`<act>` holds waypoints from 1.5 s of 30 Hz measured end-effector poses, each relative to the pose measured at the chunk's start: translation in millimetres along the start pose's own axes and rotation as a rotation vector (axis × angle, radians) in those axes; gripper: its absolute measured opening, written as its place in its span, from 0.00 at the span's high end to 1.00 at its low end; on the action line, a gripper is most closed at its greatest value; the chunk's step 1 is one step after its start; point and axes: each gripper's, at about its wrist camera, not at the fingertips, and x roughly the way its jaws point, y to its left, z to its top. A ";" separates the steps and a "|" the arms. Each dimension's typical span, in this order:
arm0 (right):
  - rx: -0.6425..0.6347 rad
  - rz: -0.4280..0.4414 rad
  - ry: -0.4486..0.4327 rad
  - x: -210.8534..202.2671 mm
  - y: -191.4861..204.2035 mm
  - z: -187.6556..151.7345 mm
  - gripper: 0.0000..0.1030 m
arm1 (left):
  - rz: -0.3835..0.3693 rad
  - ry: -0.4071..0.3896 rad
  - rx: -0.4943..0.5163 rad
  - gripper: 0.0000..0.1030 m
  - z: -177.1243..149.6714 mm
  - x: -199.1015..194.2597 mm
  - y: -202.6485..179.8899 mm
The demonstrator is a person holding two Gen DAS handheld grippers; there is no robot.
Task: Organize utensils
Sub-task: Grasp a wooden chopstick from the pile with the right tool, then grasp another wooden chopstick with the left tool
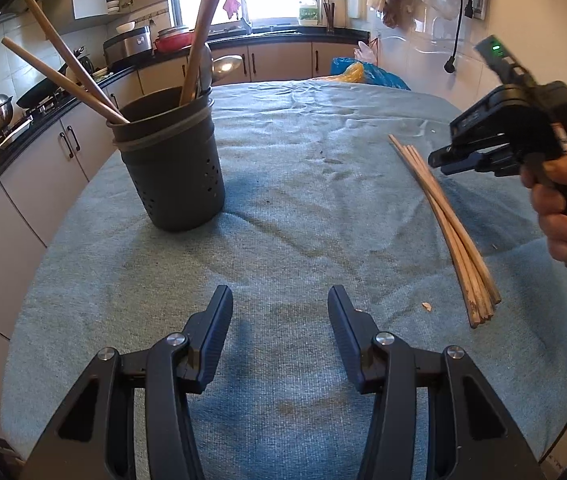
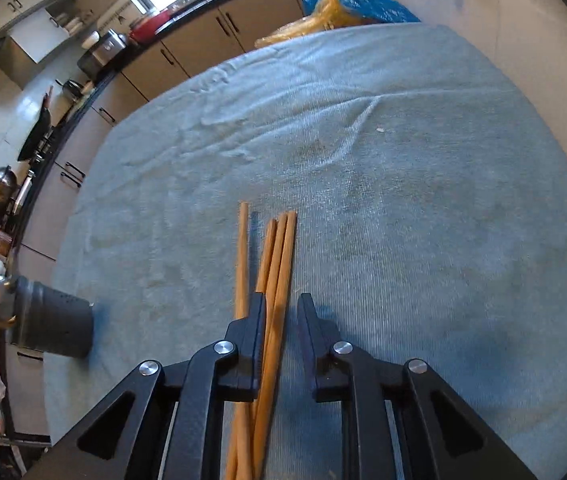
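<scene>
A: Is any writing being shown?

B: None that can be read. The surface (image 1: 303, 208) is being covered by a blue-grey towel, with kitchen cabinets (image 1: 279, 62) behind.

A: And the tongs?

B: The left tongs (image 1: 280, 300) are being held open over bare cloth. The right tongs (image 2: 280, 306) are being held apart above the loose wooden chopsticks (image 2: 279, 264), well apart from the dark perforated plastic holder (image 1: 171, 160).

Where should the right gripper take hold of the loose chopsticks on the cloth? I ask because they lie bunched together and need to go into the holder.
Grip the chopsticks around mid-length, coming down from above with the right gripper open across the bundle. They lie flat and nearly parallel on the cloth, so closing sideways gathers them. One stick sits outside the left finger; shifting left would likely catch it.
</scene>
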 end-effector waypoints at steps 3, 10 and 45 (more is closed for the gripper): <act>-0.004 -0.029 0.012 8.0 0.3 4.6 0.86 | -0.005 -0.002 0.000 0.53 -0.4 -0.4 1.3; -0.056 -0.101 0.025 16.3 12.3 12.7 0.87 | -0.014 0.001 -0.008 0.53 0.6 0.5 4.2; -0.072 -0.048 -0.007 -33.8 -81.9 -21.8 0.93 | -0.216 0.397 -0.481 0.59 144.5 144.4 -51.7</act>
